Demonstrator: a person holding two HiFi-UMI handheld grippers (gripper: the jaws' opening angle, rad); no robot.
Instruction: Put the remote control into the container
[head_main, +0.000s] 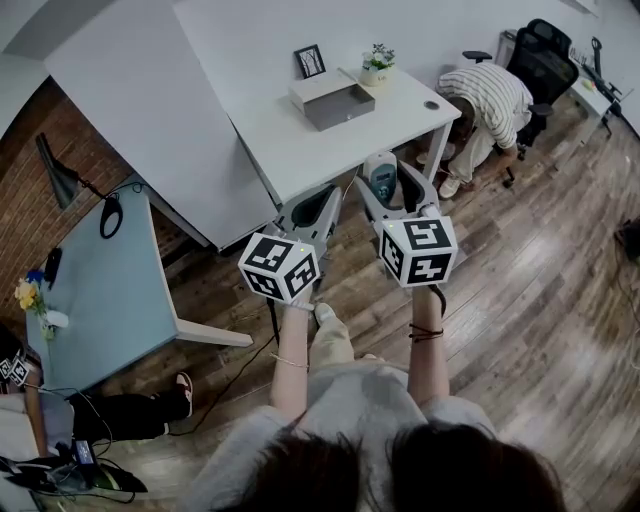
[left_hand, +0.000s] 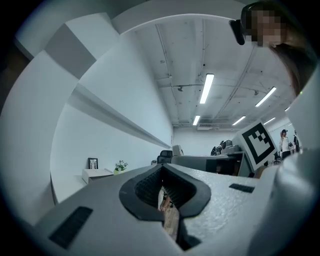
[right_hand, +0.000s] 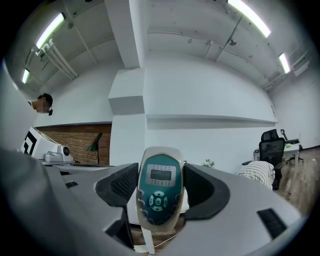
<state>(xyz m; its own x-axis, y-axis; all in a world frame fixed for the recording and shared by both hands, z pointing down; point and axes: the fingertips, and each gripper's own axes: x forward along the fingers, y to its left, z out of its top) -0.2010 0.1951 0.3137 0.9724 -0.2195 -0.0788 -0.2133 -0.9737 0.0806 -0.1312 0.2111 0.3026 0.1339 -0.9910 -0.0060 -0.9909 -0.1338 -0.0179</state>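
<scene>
The remote control (head_main: 383, 181) is white with a teal face and a small screen. My right gripper (head_main: 388, 176) is shut on it, pads against both its long sides, holding it upright in the air; the right gripper view shows the remote control (right_hand: 159, 186) filling the gap between the jaws. My left gripper (head_main: 316, 208) is shut with nothing in it, its jaws meeting at a thin slit in the left gripper view (left_hand: 163, 194). The container (head_main: 335, 100) is a grey open box on the white table (head_main: 300, 150), beyond both grippers.
A picture frame (head_main: 310, 61) and a potted plant (head_main: 377, 62) stand behind the container. A person in a striped shirt (head_main: 490, 100) bends down at the table's right end beside an office chair (head_main: 545, 60). A blue-grey table (head_main: 100, 290) with a lamp (head_main: 60, 180) is at the left.
</scene>
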